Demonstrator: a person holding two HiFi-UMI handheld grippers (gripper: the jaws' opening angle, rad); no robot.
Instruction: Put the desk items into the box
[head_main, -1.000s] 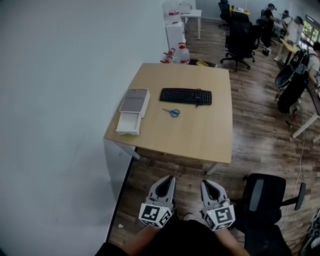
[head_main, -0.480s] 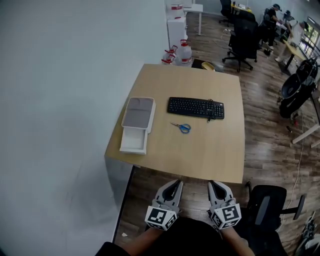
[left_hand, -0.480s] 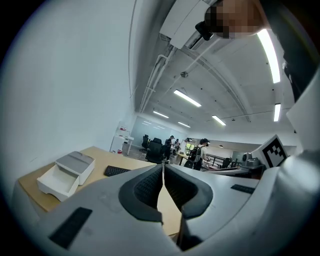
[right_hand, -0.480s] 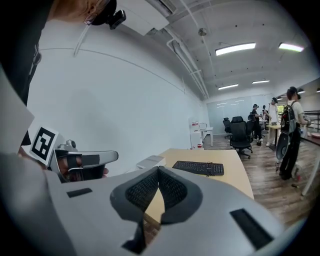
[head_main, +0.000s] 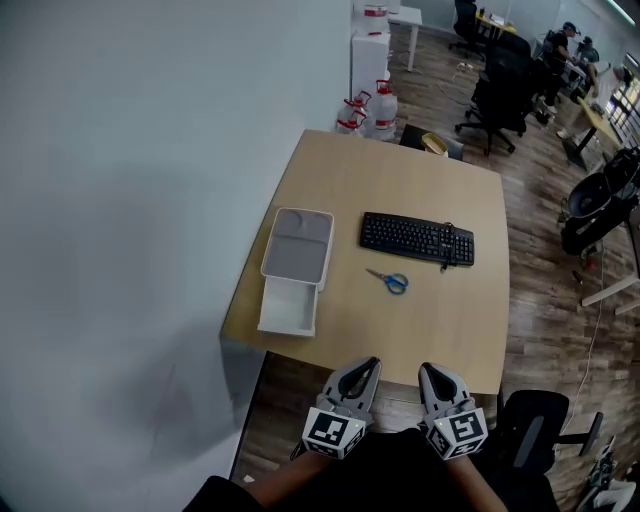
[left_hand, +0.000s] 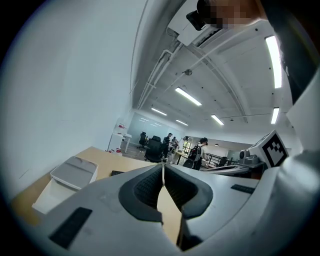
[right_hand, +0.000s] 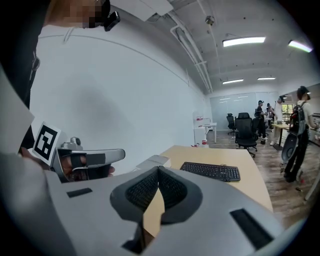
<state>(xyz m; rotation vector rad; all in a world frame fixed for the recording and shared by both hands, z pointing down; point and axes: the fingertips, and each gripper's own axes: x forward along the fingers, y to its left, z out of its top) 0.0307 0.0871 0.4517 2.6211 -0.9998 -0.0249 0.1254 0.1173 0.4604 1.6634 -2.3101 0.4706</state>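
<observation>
We have stepped nearer the desk (head_main: 420, 320). Our left gripper (head_main: 366, 364) and right gripper (head_main: 428, 369) hang clenched and empty at its near edge. The keyboard (head_main: 417, 239) and scissors (head_main: 388, 281) lie beside the box (head_main: 287, 325); nothing is packed yet.

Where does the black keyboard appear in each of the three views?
Head view: keyboard at the centre of the desk, right of the grey lid.
Left gripper view: thin dark strip just above the jaws, left of centre.
Right gripper view: right of centre, beyond the jaws.
Shared landmark: the grey lid, left of the keyboard everywhere.
</observation>
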